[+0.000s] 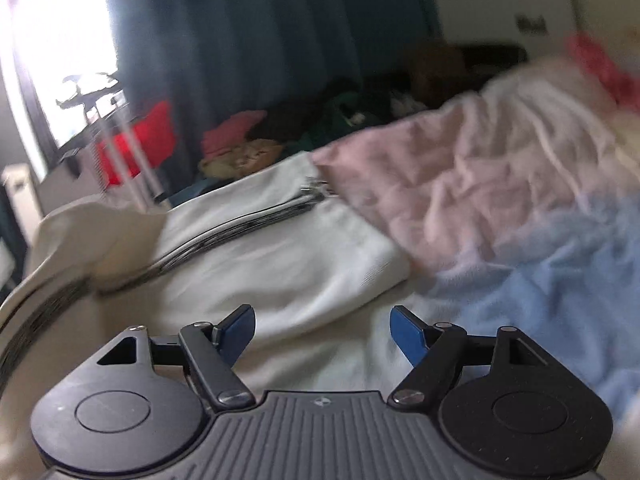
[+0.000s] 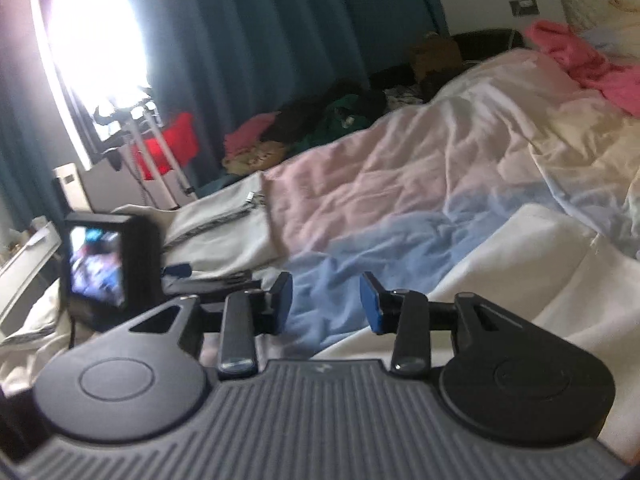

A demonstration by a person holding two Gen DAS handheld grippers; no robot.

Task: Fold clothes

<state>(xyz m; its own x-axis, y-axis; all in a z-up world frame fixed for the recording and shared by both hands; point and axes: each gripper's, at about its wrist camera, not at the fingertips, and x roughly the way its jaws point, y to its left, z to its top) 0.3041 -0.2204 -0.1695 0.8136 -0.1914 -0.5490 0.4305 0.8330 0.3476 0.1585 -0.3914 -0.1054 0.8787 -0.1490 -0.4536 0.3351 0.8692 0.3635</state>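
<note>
A white garment (image 1: 280, 256) with a dark striped band lies spread on the bed, its left part bunched into a cream fold (image 1: 100, 236). My left gripper (image 1: 322, 330) hovers open just above the garment's near edge, nothing between its blue pads. In the right wrist view the same white garment (image 2: 224, 232) lies at the left, and another white piece of cloth (image 2: 540, 280) lies at the right. My right gripper (image 2: 326, 304) is open over the blue part of the quilt, holding nothing. The left gripper's camera unit (image 2: 100, 264) shows at the left.
A pink and blue quilt (image 2: 400, 192) covers the bed. A pink cloth (image 2: 580, 64) lies near the headboard. A heap of mixed clothes (image 2: 304, 128) sits beyond the bed's far side, by dark teal curtains (image 2: 260, 40). A stand with a red item (image 2: 168, 152) is near the bright window.
</note>
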